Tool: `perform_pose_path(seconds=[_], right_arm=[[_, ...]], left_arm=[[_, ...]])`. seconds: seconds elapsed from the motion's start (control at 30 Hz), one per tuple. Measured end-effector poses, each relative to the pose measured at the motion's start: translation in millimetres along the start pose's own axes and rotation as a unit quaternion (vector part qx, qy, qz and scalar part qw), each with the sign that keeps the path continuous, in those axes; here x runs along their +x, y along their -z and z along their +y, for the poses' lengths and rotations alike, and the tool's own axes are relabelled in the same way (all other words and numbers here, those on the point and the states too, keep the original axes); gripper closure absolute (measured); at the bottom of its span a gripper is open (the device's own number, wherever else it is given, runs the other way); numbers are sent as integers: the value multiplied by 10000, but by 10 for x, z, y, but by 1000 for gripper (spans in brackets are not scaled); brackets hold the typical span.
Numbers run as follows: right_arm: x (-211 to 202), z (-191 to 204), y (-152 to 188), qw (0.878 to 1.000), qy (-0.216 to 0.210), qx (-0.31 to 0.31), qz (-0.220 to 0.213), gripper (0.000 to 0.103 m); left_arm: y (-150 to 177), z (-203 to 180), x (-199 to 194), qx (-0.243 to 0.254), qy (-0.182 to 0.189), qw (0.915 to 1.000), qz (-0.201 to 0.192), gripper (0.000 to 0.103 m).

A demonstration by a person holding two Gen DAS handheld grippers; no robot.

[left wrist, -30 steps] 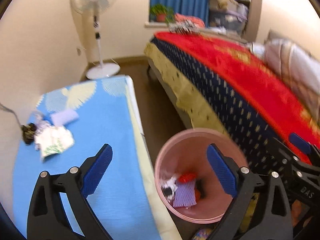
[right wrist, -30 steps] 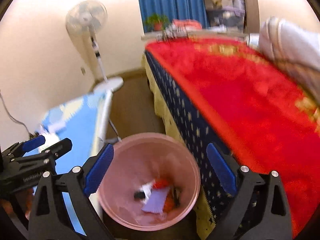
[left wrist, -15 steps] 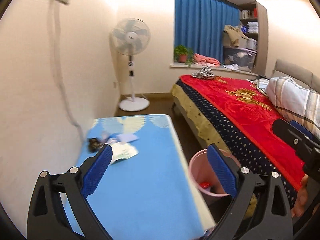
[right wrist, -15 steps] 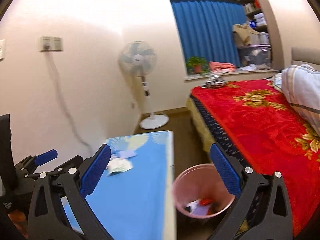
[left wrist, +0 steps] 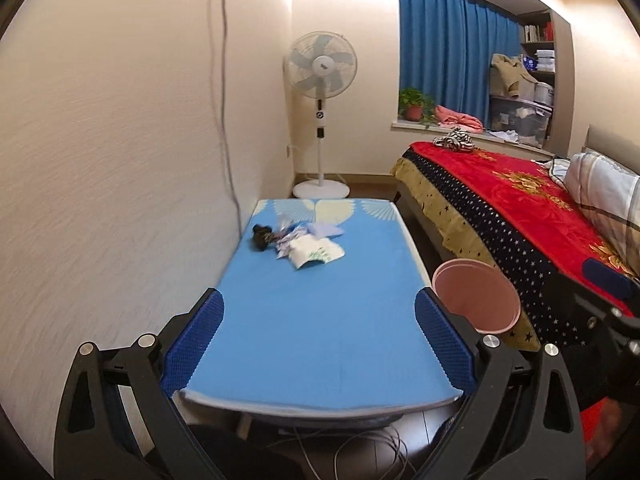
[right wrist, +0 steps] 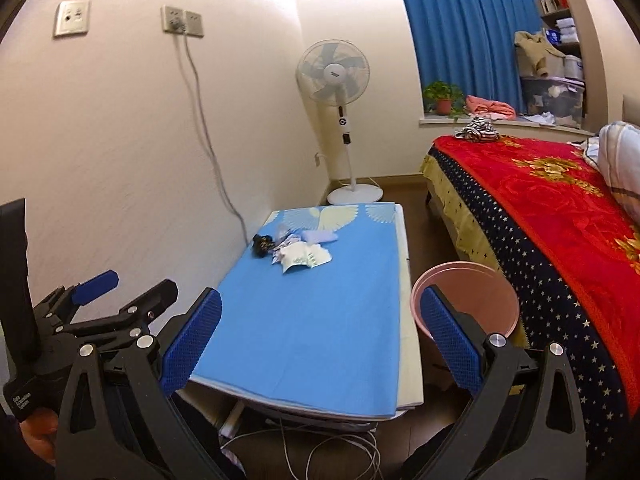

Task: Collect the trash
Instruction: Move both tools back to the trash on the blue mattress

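2 grippers are seen, each with 2 blue-padded fingers spread wide apart and nothing held between them: the left gripper [left wrist: 318, 338] and the right gripper [right wrist: 320, 340]. 1 table [left wrist: 320, 328] with a blue cover is set against the wall, and 1 pink bin [left wrist: 478, 296] stands on the floor just beside its right edge, between the table and 1 bed [left wrist: 520, 216] under a red blanket. The trash is gathered in 1 small cluster at the far end of the table near the wall: 1 white crumpled wrapper [left wrist: 316, 254] with green print, 1 pale lilac packet [left wrist: 326, 230] just behind it, some smaller white scraps [left wrist: 286, 240] whose number cannot be told, and 1 dark object [left wrist: 262, 236] at the cluster's left, blurred beyond identification. The cluster is seen well ahead of both pairs of fingers, above the gap between them, and is touched by neither gripper. In the right wrist view the bin's rim is partly covered by the right finger pad [right wrist: 448, 338], and the left gripper appears at the lower left. 1 standing fan [left wrist: 320, 64] is placed on the floor beyond the table.
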State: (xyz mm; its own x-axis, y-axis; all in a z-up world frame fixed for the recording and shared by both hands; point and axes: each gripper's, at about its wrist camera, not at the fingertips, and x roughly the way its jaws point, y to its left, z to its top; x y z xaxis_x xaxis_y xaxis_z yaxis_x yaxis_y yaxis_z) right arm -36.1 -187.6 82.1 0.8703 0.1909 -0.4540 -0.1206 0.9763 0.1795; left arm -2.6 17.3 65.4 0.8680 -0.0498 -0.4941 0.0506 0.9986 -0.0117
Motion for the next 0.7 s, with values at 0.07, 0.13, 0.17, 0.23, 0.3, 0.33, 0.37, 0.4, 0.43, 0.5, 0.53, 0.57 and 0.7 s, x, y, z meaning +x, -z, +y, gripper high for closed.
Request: perform_pose_path(seconds=[0.07, 0.13, 0.17, 0.23, 0.3, 0.33, 0.37, 0.4, 0.43, 0.5, 0.53, 0.57, 0.7], right_arm=[[-44, 68, 35, 10000, -33, -33, -19, 5], [-59, 123, 49, 10000, -46, -70, -20, 5], [-68, 145, 48, 9999, -57, -100, -21, 5], [-83, 185, 43, 9998, -62, -167, -33, 5], [-91, 198, 28, 9997, -55, -208, -66, 5], [-90, 208, 27, 9997, -64, -212, -59, 5], [-85, 211, 26, 9997, -74, -207, -48, 5], [-78, 218, 26, 9998, -81, -200, -42, 5], [-67, 222, 27, 9998, -99, -192, -30, 5], [-36, 229, 20, 9997, -114, -196, -9, 5], [-21, 230, 22, 9997, -122, -204, -2, 5], [-15, 230, 27, 9997, -125, -212, 4, 5], [66, 224, 24, 9997, -141, -214, 37, 5]], left_arm=[[54, 88, -46, -118, 7, 9999, 41, 10], [78, 140, -89, -180, -3, 9998, 39, 10], [78, 165, -104, -205, -35, 9998, 21, 10], [69, 199, -123, -255, -46, 9997, -25, 10], [70, 220, -170, -293, -45, 9995, -74, 10], [62, 227, -184, -298, -41, 9995, -105, 10], [61, 227, -195, -288, -48, 9995, -126, 10], [66, 228, -200, -273, -55, 9995, -137, 10], [63, 225, -201, -259, -56, 9995, -140, 10], [65, 225, -184, -278, -35, 9995, -118, 10], [74, 225, -173, -287, -32, 9995, -101, 10], [80, 232, -158, -298, -37, 9995, -79, 10], [108, 253, -106, -331, -81, 9994, 1, 10]])
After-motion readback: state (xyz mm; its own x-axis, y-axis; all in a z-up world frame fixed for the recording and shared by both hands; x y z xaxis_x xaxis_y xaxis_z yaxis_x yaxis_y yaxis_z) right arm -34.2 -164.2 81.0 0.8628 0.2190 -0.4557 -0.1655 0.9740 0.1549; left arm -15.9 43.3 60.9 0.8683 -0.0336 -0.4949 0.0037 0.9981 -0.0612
